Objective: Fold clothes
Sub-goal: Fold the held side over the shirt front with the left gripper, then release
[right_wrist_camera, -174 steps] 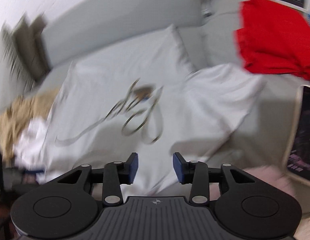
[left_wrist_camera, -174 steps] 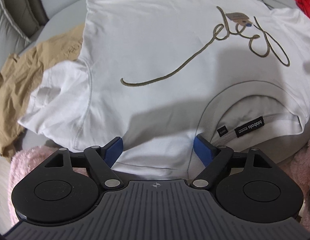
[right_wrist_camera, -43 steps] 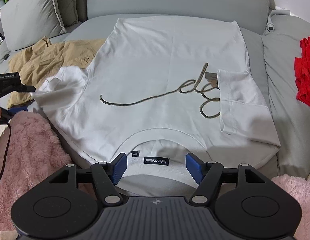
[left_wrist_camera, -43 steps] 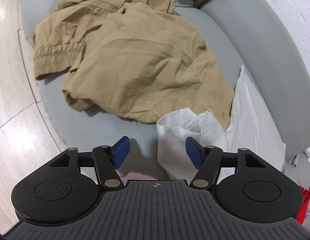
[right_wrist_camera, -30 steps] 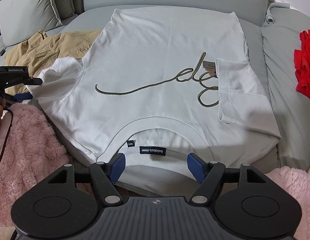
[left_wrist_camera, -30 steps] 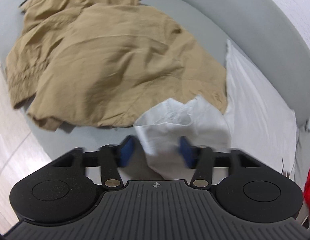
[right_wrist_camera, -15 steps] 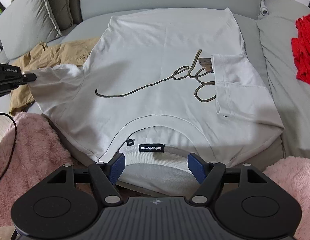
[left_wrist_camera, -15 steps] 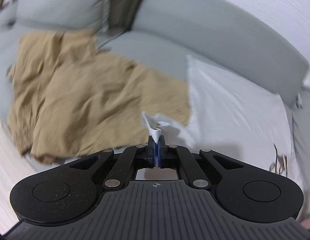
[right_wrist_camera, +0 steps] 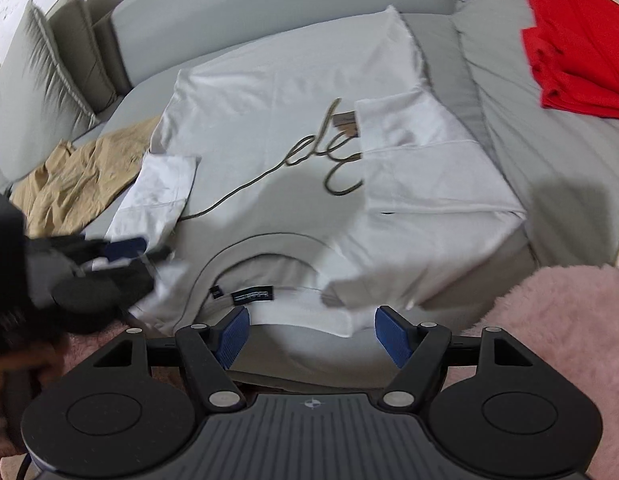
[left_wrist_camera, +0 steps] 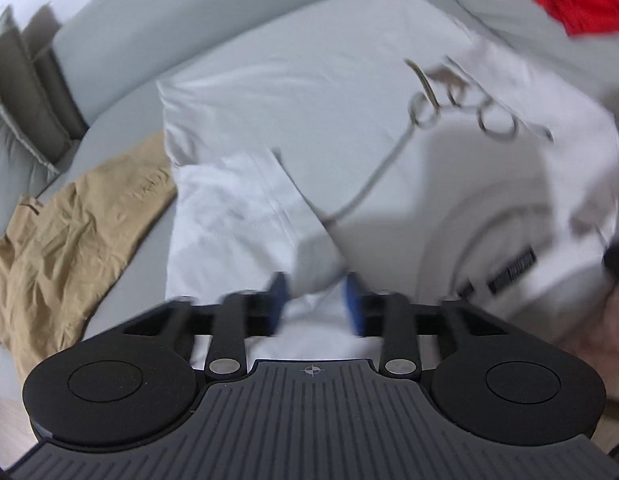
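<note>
A white T-shirt (right_wrist_camera: 301, 80) with a brown script print lies flat on the grey sofa, collar toward me. It also shows in the left wrist view (left_wrist_camera: 309, 92). Its left sleeve (left_wrist_camera: 237, 216) is folded inward onto the body, as seen also in the right wrist view (right_wrist_camera: 161, 196). Its right sleeve (right_wrist_camera: 413, 148) is folded inward too. My left gripper (left_wrist_camera: 315, 304) is open just over the shoulder end of the left sleeve; the view is blurred. It appears from the side in the right wrist view (right_wrist_camera: 129, 250). My right gripper (right_wrist_camera: 311, 334) is open and empty at the collar edge.
A tan garment (right_wrist_camera: 69, 176) lies left of the shirt, also in the left wrist view (left_wrist_camera: 69, 232). A red garment (right_wrist_camera: 581, 48) lies at the back right. Grey cushions (right_wrist_camera: 45, 76) stand at the back left. A pink fluffy blanket (right_wrist_camera: 569, 340) covers the front edge.
My left gripper was shut on the left sleeve, carried it inward over the shirt body, and has opened and let it go. My right gripper stayed open at the collar.
</note>
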The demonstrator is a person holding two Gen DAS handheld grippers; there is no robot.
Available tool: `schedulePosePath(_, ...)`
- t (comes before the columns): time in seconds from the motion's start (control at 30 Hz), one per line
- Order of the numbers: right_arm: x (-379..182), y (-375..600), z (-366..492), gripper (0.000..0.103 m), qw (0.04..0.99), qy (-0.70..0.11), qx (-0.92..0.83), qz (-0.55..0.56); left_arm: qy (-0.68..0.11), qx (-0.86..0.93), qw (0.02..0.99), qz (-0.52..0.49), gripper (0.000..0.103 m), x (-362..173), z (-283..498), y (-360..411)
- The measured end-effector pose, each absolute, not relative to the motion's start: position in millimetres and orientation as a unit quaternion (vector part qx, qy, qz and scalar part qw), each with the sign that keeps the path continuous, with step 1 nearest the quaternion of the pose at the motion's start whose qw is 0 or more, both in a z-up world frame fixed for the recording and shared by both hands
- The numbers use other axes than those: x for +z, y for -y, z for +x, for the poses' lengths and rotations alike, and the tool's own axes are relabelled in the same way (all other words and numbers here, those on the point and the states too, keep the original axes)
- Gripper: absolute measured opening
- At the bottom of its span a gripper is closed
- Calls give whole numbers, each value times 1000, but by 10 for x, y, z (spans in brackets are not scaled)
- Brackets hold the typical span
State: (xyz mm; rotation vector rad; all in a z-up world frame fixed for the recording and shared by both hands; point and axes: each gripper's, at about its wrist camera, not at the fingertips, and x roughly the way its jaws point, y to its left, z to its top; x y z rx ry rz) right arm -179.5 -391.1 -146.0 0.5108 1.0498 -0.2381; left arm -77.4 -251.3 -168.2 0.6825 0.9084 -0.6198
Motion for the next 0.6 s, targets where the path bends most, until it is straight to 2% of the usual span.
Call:
schedulePosePath(0.1,-1479,3962,-1839,72,826,-490,-118,253,-424,-295,805,291,55,-1574,-812,2351)
schedulePosePath(0.37,-1523,3937,-1791,72,827,-487,-104,260,-460,-198,853,143,55,-1364,-331,1829)
schedulePosePath(0.6,-1566,3886,-1748,72,825,-501,-98,241,-485,-171,847,135,57,-1419,-203,1734)
